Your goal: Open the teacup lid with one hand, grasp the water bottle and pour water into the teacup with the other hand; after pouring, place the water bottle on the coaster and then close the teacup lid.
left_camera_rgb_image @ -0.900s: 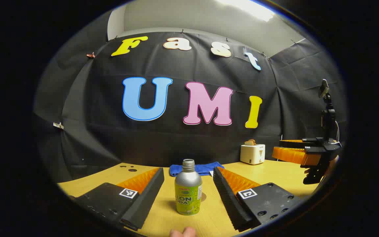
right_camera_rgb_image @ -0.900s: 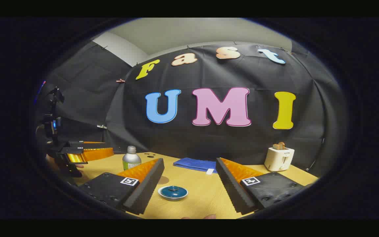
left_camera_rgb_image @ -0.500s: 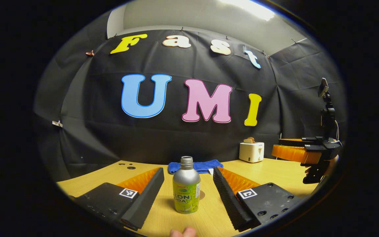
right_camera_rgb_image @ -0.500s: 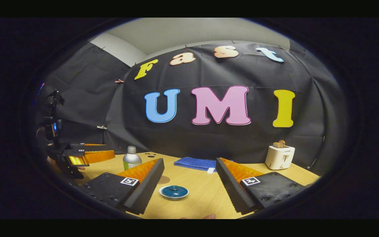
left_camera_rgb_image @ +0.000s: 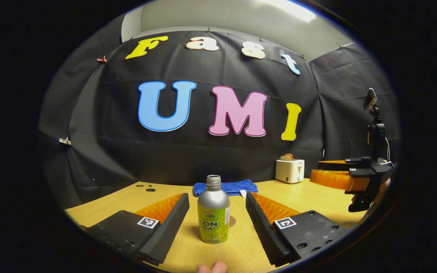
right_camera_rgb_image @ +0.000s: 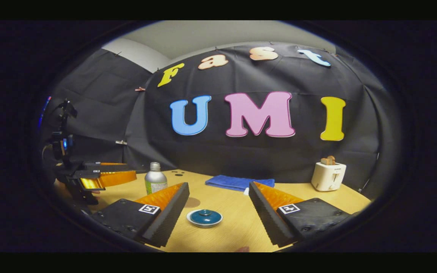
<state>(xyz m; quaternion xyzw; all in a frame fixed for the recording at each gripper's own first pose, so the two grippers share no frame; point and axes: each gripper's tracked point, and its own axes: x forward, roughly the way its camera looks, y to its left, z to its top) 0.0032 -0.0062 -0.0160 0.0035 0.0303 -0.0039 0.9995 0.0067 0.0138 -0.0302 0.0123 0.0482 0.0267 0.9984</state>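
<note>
left gripper view: the left claw gapes wide around the upright water bottle on the surface, untouched. an off-centre squeeze could topple it. the right claw, also open, frames the teacup lid.

One silver metal bottle with a green label, one round teal ceramic lid, one folded blue cloth, one white toaster, and one brown round coaster on the surface.
</note>
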